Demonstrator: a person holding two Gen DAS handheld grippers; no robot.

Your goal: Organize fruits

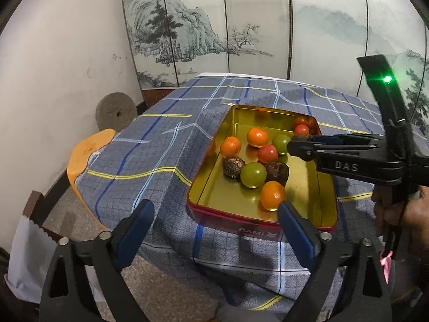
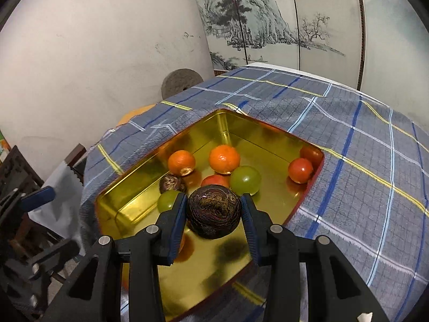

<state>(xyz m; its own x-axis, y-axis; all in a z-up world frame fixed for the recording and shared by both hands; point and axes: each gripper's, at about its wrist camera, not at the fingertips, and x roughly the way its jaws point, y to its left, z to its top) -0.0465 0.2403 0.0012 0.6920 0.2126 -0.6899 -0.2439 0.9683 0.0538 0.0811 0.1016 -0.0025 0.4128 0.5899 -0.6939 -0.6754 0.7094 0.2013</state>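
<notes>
A tin [image 1: 236, 216] with a gold inside and red outside lies on the checked cloth. It holds several small fruits: oranges [image 1: 272, 195], green ones [image 1: 252, 174], red ones [image 1: 267, 153] and dark brown ones [image 1: 233, 167]. My left gripper [image 1: 214, 205] stands open over the tin's near corner with nothing between its pads; the nearest orange lies just by its right fingertip. My right gripper [image 2: 213, 200] is shut on a dark brown fruit [image 2: 213, 214], held just above the tin [image 2: 268, 126] floor. From the left wrist view the right gripper [image 1: 295, 145] comes in from the right.
The blue-grey checked cloth [image 1: 150, 161] covers a table with an orange edge [image 1: 85, 150]. A round stone disc [image 1: 116, 111] leans on the wall and a painted folding screen [image 1: 214, 26] stands behind. A person's hand [image 1: 396, 212] holds the right gripper. A white bag [image 1: 24, 247] sits lower left.
</notes>
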